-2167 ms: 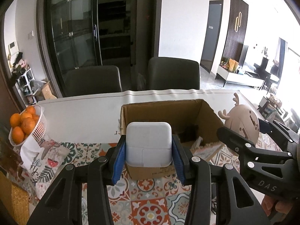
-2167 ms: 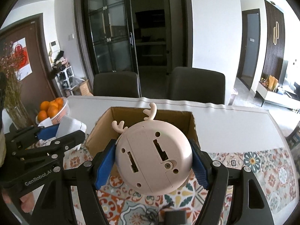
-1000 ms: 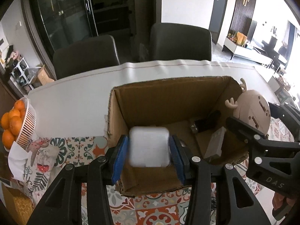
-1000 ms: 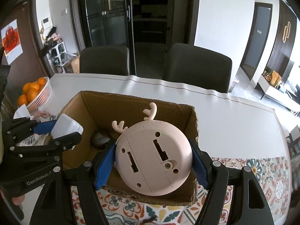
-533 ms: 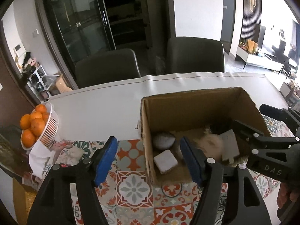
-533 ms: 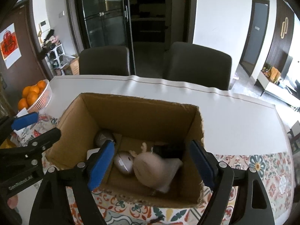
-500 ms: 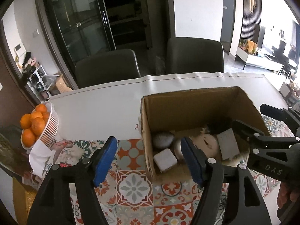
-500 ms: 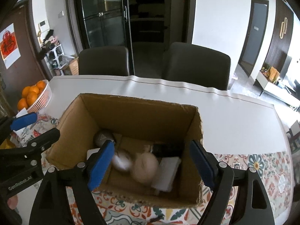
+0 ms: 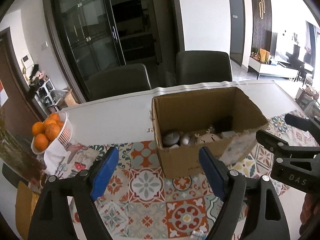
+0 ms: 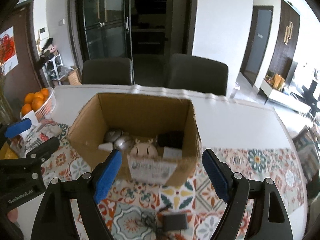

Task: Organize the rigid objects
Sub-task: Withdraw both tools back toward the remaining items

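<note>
An open cardboard box (image 9: 200, 108) (image 10: 144, 112) stands on the patterned tablecloth. Inside lie a pink deer-shaped clock (image 10: 143, 150) (image 9: 208, 138), a white charger block (image 10: 106, 146), a dark grey mouse (image 9: 170, 137), a silver mouse (image 10: 123, 141) and a black item (image 10: 172, 138). My left gripper (image 9: 158, 160) is drawn back in front of the box's left corner, its jaws opening with nothing between them. On the box's near side my right gripper (image 10: 163, 156) hangs open and empty. Each gripper shows in the other's view: right gripper (image 9: 274, 126), left gripper (image 10: 40, 132).
A white basket of oranges (image 9: 50, 132) (image 10: 38, 100) sits on a printed cloth at the table's left. A black adapter with a cable (image 10: 175, 222) lies on the tablecloth below my right gripper. Two dark chairs (image 9: 120, 80) stand behind the white table.
Both grippers let go over the box: the white charger and the deer clock dropped inside. Both then pulled back and up from the box, with their jaws spread wider.
</note>
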### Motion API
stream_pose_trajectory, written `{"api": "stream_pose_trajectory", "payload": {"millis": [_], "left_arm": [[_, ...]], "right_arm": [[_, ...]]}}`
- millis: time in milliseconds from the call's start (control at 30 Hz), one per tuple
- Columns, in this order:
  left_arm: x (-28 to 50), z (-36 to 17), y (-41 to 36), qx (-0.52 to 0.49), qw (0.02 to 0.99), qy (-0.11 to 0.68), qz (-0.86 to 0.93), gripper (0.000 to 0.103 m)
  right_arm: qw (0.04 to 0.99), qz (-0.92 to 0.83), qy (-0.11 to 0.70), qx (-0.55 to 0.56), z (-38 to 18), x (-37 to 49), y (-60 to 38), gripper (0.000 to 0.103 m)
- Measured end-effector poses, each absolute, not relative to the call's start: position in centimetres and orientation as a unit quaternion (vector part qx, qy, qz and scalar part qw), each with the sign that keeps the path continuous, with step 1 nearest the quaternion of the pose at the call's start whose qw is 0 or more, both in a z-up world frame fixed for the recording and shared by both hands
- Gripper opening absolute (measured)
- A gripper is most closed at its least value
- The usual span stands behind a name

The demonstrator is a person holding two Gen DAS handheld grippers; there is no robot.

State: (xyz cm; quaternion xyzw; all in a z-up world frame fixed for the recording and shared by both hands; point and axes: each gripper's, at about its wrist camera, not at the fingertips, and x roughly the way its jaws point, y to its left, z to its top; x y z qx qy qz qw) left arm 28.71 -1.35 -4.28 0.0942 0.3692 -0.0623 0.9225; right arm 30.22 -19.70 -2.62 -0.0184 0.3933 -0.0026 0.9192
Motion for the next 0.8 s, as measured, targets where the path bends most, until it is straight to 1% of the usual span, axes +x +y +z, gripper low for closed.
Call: {"api": "stream_pose_trajectory", "payload": {"millis": [533,800], "left_arm": [[21.2,-6.2,-1.9,0.106,0.919,0.365,-0.101,0.083],[18.8,-8.8,-2.0,0.091,0.907,0.391,-0.130,0.083]], "right_arm": [[0.924,-0.007,0.383,0.006,-4.4,21.8,-20.0,0.083],[0.917,-0.008,0.397,0.012,-6.2,19.2,-20.2,0.083]]}}
